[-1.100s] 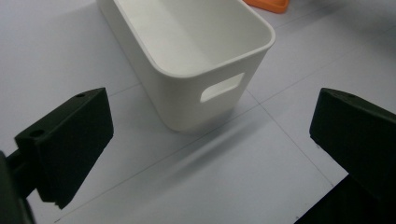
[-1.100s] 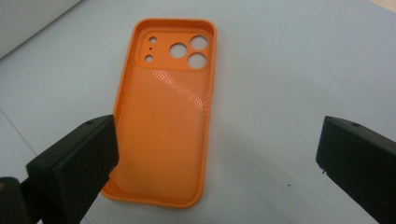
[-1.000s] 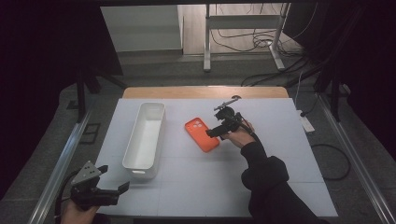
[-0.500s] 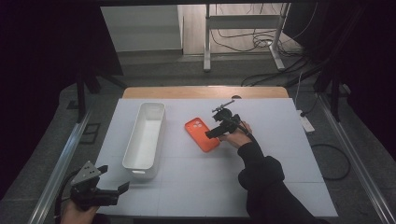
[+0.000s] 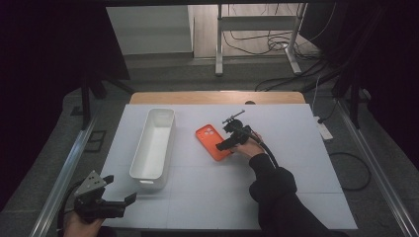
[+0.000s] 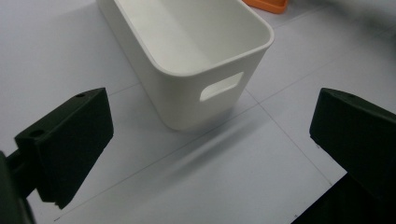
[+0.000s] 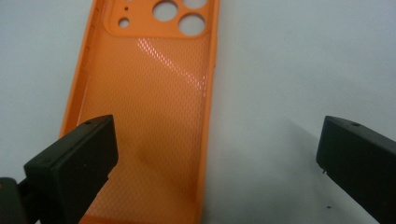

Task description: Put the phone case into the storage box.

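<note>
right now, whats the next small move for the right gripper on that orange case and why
Probably shift the right gripper sideways and lower it so its open jaws straddle the orange phone case's long edge, then close. In the right gripper view the case lies flat, inside up; one jaw hangs over it, the other over bare table, so closing now would likely miss the edge.

Table: white sheet [image 5: 296, 148] over a wooden top [image 5: 217, 97].
Floor: grey carpet [image 5: 163, 74]; pale wood further back.
Frame: metal stand legs [image 5: 218, 39].
Cables: black loops on the floor [image 5: 276, 47].
Surroundings: dark at both sides.
Rails: metal bars [image 5: 64, 173] flanking the table.
</note>
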Available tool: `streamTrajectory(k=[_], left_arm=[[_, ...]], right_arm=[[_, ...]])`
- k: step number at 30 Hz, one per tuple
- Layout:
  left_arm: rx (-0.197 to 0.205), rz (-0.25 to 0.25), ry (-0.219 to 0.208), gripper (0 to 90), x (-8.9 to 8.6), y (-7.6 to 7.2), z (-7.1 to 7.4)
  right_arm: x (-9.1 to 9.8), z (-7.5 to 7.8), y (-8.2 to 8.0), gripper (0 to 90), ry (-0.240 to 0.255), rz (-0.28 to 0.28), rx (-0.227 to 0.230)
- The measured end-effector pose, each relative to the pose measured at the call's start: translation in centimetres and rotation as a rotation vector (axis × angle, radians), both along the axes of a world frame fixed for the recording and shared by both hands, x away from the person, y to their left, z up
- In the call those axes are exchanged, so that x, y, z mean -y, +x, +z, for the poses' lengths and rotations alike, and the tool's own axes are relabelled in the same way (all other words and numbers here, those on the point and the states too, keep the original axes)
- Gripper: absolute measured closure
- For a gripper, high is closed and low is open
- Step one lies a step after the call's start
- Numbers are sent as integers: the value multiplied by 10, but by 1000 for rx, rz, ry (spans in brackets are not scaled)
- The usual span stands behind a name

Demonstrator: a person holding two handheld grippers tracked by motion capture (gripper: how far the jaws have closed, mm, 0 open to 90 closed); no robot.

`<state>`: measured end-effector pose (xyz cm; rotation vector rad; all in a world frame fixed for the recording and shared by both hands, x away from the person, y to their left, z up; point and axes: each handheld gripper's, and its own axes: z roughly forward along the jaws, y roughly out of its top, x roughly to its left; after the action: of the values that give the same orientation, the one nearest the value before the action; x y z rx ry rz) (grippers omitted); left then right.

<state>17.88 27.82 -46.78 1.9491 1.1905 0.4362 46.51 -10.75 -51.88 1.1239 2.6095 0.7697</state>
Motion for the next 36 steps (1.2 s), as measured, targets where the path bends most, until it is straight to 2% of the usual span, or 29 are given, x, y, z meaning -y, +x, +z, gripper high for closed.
streamTrajectory(k=[4,7,15,24,26,29,31,34,36], left_arm=[[0,0,1,2,0,0,0],[-1,0,1,2,0,0,0],[-1,0,4,2,0,0,0],[-2,-1,9,3,1,0,0],[-2,-1,10,3,1,0,0],[-2,0,11,3,1,0,0],[-1,0,11,3,1,0,0],[-2,1,11,3,1,0,0],[-2,2,12,3,1,0,0]], right_arm=[[-1,-5,0,0,-20,8,-1],[-2,-6,-1,0,-35,14,15],[-2,-5,-2,10,-44,13,16],[6,5,-2,384,-27,30,4],[7,7,-1,497,-20,33,-4],[9,9,-1,646,-8,47,-25],[10,9,0,759,15,48,-55],[10,9,0,836,48,48,-89],[9,9,0,858,45,26,-94]])
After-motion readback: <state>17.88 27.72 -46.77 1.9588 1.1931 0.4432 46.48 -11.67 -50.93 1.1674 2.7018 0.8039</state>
